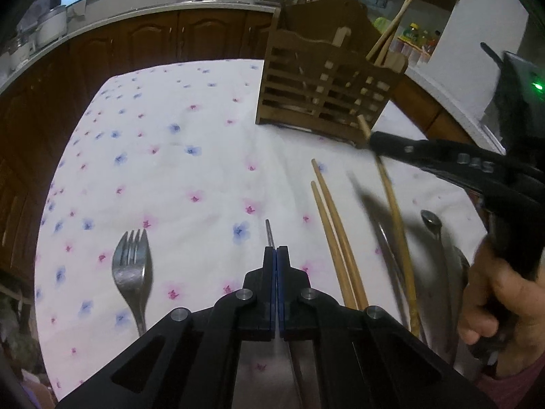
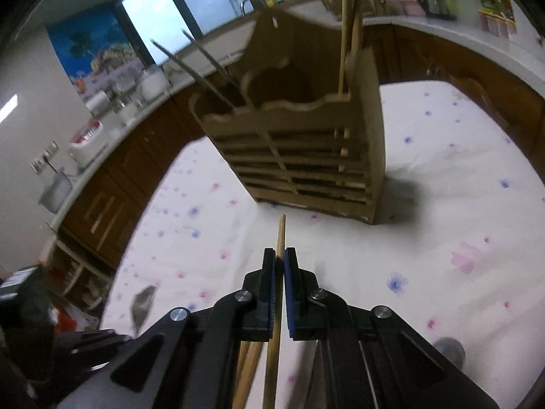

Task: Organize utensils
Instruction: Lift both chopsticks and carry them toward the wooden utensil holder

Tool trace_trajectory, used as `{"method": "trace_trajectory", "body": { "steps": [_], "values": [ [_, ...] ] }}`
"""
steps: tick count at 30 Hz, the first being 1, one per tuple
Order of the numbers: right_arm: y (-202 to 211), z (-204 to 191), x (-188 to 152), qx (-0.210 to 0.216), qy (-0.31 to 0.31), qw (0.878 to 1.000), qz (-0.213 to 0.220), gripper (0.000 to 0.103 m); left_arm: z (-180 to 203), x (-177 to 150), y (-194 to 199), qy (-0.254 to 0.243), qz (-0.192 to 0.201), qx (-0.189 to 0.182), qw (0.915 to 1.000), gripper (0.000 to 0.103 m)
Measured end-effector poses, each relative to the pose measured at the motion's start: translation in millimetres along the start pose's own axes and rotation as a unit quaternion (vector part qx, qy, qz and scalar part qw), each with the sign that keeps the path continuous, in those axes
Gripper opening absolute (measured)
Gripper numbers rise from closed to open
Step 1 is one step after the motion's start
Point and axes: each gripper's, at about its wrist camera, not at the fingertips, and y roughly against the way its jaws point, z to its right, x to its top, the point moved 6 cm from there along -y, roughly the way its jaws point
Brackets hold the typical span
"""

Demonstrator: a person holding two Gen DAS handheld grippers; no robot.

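Observation:
A wooden slatted utensil holder (image 1: pixel 323 92) stands at the far right of the table; it also shows in the right wrist view (image 2: pixel 306 150), with chopsticks and metal utensils standing in it. My left gripper (image 1: pixel 276 248) is shut on a thin metal utensil handle (image 1: pixel 269 233) just above the cloth. My right gripper (image 2: pixel 280 252) is shut on a wooden chopstick (image 2: pixel 276 306); in the left wrist view it (image 1: pixel 373 141) holds that chopstick (image 1: pixel 395 214) lifted near the holder's base. A fork (image 1: pixel 133 272) lies at the left. Two chopsticks (image 1: pixel 335 238) lie to the right of my left gripper. Spoons (image 1: pixel 439 238) lie further right.
The table has a white floral cloth (image 1: pixel 190 170). Dark wood cabinets (image 1: pixel 153 37) and a counter with appliances run behind it. A shelf with jars (image 1: pixel 415 37) is at the back right. The person's hand (image 1: pixel 494 300) holds the right gripper at the right edge.

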Motion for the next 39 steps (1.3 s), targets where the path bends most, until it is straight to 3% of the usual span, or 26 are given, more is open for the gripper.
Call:
{"method": "trace_trajectory", "body": {
  "steps": [4, 10, 12, 14, 18, 26, 39],
  "values": [
    [18.2, -9.7, 1.4, 0.008, 0.002, 1.0, 0.015, 0.004, -0.5, -5.2, -9.2, -0.003, -0.032, 0.0, 0.9995, 0.0],
    [22.4, -15.6, -10.0, 0.013, -0.009, 1.0, 0.018, 0.005, 6.6, -6.5, -29.0, -0.019, -0.06, 0.019, 0.9978, 0.011],
    [26.6, -13.2, -15.2, 0.011, -0.012, 1.0, 0.02, 0.005, 13.2, -1.0, -34.1, -0.035, -0.05, 0.03, 0.9976, 0.012],
    [31.9, -10.8, -18.9, 0.011, -0.017, 1.0, 0.023, 0.004, 15.4, 2.7, -39.3, -0.042, -0.045, 0.034, 0.9975, 0.005],
    [41.2, -5.4, -22.0, 0.009, -0.023, 0.999, 0.029, 0.005, 13.2, 0.7, -37.9, -0.034, -0.034, 0.021, 0.9986, 0.003],
    [69.3, -10.1, -18.3, 0.017, -0.021, 0.998, 0.057, 0.004, 8.5, -2.3, 24.4, -0.013, 0.037, -0.011, 0.9992, 0.003],
    [114.1, -42.7, -8.6, 0.031, 0.01, 0.994, 0.108, 0.004, 0.0, -18.9, 142.0, -0.012, 0.131, -0.046, 0.9902, 0.003]
  ]
}}
